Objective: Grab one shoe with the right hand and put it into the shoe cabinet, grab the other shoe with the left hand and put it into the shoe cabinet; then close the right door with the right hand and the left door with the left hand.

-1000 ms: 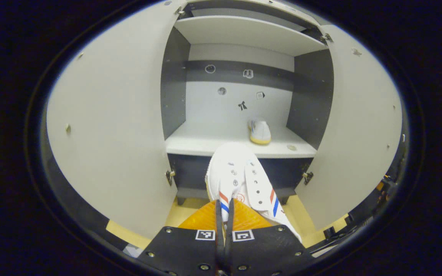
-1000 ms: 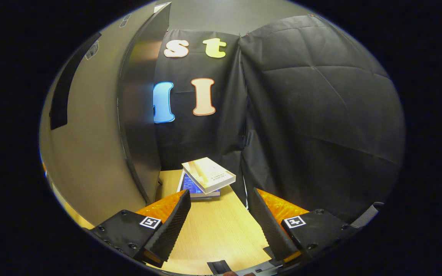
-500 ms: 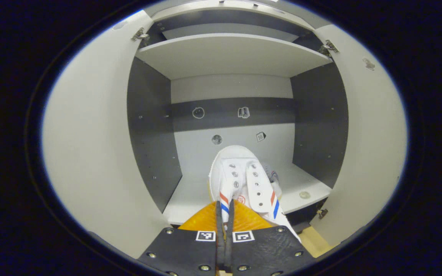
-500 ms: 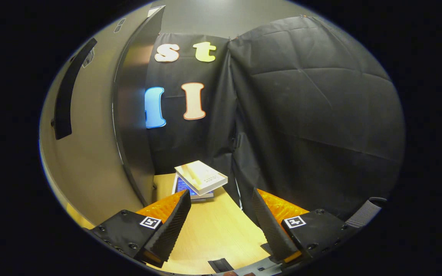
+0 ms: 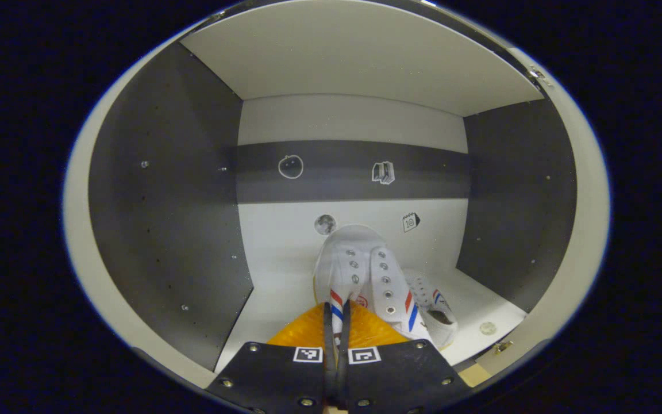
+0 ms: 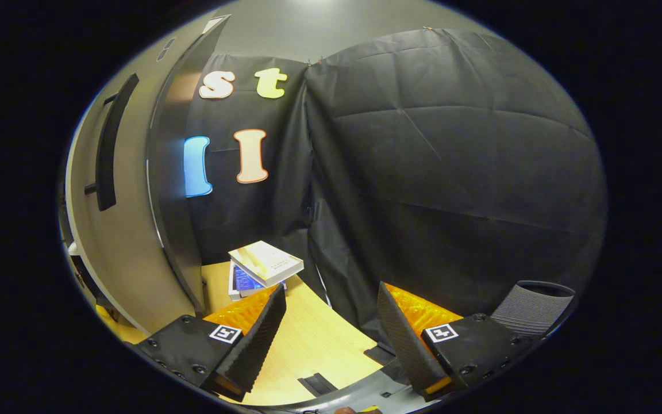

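Left tongs (image 5: 335,322) pinch a white shoe (image 5: 360,270) inside the cabinet (image 5: 164,190), right tongs (image 6: 328,333) gape wide. Dropping it carelessly could knock the other shoe (image 5: 437,307) beside it.

shelf left half (image 5: 273,299) free, second shoe (image 5: 431,305) right

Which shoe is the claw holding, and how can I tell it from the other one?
Look inside the open grey-and-white shoe cabinet, at its white bottom shelf. The held white canvas lace-up shoe with red and blue stripes sticks straight out from the left claw, which pinches its heel end. The matching second white shoe lies on the shelf just to its right, touched by no claw.
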{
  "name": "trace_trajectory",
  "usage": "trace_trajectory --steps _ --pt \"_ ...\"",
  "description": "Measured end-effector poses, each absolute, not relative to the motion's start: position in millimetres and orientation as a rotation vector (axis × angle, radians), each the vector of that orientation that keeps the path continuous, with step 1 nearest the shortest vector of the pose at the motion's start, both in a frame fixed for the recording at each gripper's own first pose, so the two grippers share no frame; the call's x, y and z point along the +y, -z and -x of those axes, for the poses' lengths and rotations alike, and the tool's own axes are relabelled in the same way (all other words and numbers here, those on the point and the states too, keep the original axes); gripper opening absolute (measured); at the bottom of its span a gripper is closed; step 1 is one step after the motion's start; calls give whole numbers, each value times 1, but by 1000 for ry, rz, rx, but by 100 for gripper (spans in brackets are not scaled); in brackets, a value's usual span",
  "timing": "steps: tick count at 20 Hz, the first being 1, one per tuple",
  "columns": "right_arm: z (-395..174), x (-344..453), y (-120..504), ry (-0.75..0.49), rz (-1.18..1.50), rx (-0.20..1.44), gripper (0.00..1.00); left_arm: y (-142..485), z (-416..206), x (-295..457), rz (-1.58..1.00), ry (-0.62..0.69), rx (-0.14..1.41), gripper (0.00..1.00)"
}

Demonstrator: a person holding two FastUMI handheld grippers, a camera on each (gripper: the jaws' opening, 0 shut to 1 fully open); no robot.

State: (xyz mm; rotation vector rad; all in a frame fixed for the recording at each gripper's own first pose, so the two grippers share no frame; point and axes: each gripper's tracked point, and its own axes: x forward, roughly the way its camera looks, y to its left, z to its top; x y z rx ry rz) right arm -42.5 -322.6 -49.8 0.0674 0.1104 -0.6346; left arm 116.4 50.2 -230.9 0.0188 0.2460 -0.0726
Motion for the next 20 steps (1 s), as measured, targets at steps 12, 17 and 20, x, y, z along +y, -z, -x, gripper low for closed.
trace_trajectory --steps 12,17,20 --pt "26 -313 22 595 -45 56 100 187 -100 38 -151 57 116 98" --pt "-8 -315 -18 470 -24 -9 97 161 -21 21 -126 41 76 100" --pt "-27 -312 -47 372 -13 -55 98 153 35 18 -95 -15 51 100"
